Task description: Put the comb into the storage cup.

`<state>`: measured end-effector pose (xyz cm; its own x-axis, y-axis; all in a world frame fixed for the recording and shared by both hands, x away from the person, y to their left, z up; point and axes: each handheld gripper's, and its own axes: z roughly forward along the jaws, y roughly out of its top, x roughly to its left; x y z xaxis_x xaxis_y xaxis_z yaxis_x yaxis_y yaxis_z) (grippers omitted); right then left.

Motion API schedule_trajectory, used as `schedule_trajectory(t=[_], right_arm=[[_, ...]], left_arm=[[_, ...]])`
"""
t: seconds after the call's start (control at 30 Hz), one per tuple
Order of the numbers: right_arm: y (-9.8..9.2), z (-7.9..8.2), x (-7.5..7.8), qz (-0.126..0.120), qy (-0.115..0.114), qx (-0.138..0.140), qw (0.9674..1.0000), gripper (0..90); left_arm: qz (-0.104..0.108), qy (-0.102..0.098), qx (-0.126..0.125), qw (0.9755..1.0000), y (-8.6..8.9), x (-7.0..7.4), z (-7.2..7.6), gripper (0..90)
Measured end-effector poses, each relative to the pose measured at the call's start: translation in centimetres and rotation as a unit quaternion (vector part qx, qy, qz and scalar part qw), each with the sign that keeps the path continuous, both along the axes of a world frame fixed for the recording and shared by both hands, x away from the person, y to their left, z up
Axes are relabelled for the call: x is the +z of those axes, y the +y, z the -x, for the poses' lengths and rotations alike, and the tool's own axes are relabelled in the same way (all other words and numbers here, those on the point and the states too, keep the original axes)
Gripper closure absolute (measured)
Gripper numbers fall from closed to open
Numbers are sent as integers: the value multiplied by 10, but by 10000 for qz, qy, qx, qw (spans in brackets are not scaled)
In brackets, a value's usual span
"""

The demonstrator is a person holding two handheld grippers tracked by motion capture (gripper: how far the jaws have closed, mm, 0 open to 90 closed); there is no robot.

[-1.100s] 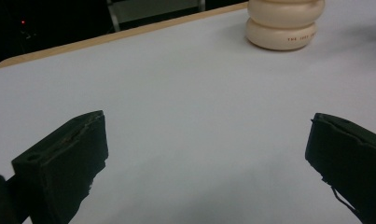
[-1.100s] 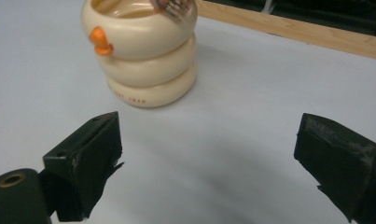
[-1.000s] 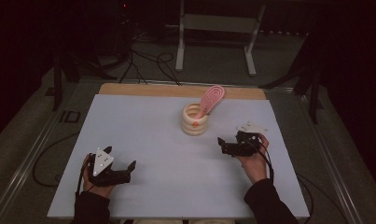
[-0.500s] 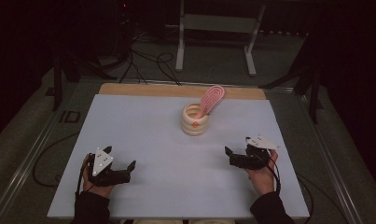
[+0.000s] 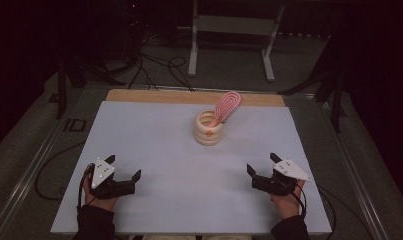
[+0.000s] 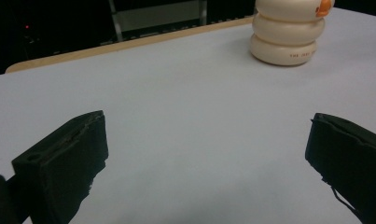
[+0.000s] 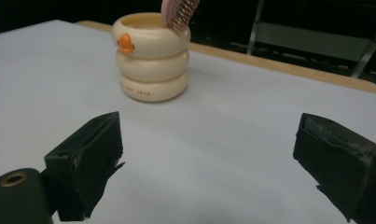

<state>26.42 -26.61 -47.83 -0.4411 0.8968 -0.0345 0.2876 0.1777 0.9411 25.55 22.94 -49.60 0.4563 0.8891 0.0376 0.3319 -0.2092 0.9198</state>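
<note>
Left gripper [image 5: 125, 168]: sitting at about 7 o'clock on the table, jaws spread wide and gripping nothing, pointing toward the middle.
Right gripper [image 5: 259, 165]: resting at about 5 o'clock, jaws likewise spread apart and empty, aiming inward at the cup.
Hands: one hand [image 5: 100, 200] is wrapping each gripper from behind, with dark sleeves entering at 6 o'clock.
Table [image 5: 154, 145]: pale sheet lying bare between the grippers and the cup; a wooden strip is showing along the 12 o'clock edge.
Cup [image 5: 209, 129]: cream holder shaped like three stacked rings, with a small orange beak on its side, standing upright just past centre toward 12 o'clock, well apart from both grippers. In the right gripper view it [image 7: 150, 56] is rising at 11 o'clock; in the left gripper view it [image 6: 287, 32] is standing at 1 o'clock.
Pink paddle [image 5: 226, 106]: ribbed oval piece leaning out of the cup toward 1 o'clock, its lower end hidden inside.
Handling, cup: looking rigid and smooth, probably light; the ring grooves are offering a non-slip pinch, and a hold low on the body seems safer against tipping.
Handling, paddle: appearing thin and light, perhaps flexible; taking it at the exposed upper edge seems best, lifting straight so the cup is not dragged over.
Count: two grippers, one cup, one paddle.
</note>
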Motion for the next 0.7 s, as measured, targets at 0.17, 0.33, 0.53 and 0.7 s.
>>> schedule_trajectory(t=[0.17,0.33,0.53,0.7], right_arm=[[-1,6,0,58,-87,-56,9999,78],[-2,9,-1,62,-106,-61,9999,78],[-6,11,-1,-2,-116,-109,9999,79],[-11,12,-1,-92,-124,-190,9997,78]], left_arm=[[38,-33,0,10000,1,1,1,3],[45,-67,-18,10000,1,2,2,3],[88,-96,-35,9999,1,2,2,3],[74,-107,-40,9999,0,2,3,3]])
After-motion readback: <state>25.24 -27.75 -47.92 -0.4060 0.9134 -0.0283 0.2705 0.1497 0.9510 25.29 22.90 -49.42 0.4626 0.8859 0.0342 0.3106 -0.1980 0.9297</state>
